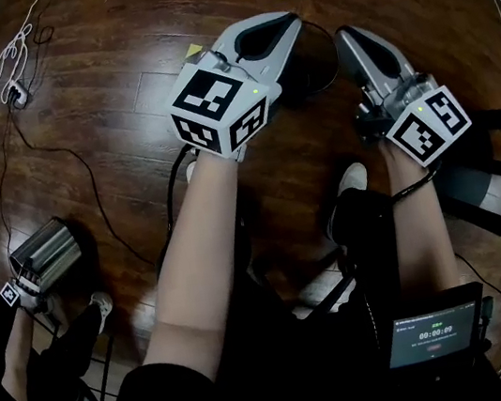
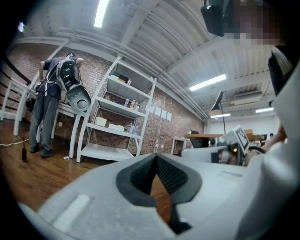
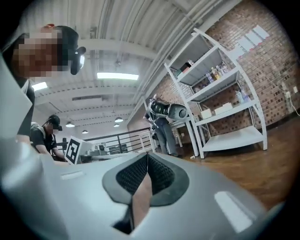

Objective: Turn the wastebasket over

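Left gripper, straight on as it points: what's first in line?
Free nearby. The left gripper points level; first in line seems the far brick wall right of the shelf, depth unclear.

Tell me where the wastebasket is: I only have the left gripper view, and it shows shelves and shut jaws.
Observer: The head view shows a ribbed metal bin on the floor at far left, well away from the left gripper. I cannot tell whether it is the wastebasket.
Operator: Is the right gripper holding anything?
Observer: No. In its own view the right gripper is shut with nothing between the jaws.
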The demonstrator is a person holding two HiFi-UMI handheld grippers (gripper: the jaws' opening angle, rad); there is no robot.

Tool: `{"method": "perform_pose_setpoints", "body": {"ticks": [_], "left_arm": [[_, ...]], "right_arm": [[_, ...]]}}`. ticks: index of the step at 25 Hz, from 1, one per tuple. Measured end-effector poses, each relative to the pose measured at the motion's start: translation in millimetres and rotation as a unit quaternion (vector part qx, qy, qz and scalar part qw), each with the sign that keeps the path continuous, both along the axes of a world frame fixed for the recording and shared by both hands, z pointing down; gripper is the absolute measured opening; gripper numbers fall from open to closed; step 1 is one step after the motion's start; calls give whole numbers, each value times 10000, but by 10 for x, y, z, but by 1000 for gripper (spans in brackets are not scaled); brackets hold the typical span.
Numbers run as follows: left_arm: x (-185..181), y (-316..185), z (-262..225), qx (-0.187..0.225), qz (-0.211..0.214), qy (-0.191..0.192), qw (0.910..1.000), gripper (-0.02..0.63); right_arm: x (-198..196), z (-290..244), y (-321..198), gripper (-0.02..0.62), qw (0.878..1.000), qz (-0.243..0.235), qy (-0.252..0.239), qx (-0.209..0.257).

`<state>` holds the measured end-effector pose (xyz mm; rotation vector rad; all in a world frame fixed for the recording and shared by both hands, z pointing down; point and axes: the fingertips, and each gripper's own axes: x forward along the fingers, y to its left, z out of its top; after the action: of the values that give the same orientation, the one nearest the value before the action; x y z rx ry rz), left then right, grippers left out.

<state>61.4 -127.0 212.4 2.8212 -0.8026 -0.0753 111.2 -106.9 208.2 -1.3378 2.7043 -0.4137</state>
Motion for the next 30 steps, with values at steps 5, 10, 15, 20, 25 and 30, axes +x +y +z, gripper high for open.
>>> {"method": "perform_pose_setpoints", "body": {"ticks": [5,10,15,20,25,30], "left_arm": [[148,110,128,-35,144,-118,9998,3],[234,165,236,-46,155,-244,9996,3],[307,269,318,1,198,-359,9992,3],[355,323,351,12,138,-321,9994,3],[377,354,381,9,136,-263,9996,3],[406,374,458,8,192,-398,9990,3]], "right_arm": [[98,154,88,11,9986,8,330,410],[57,369,15,9,9979,-234,456,406],[109,455,101,9,9973,-327,519,412],[104,489,196,9,9967,-409,541,447],[32,625,262,9,9955,-473,715,409],[-6,637,268,9,9945,-571,781,413]]}}
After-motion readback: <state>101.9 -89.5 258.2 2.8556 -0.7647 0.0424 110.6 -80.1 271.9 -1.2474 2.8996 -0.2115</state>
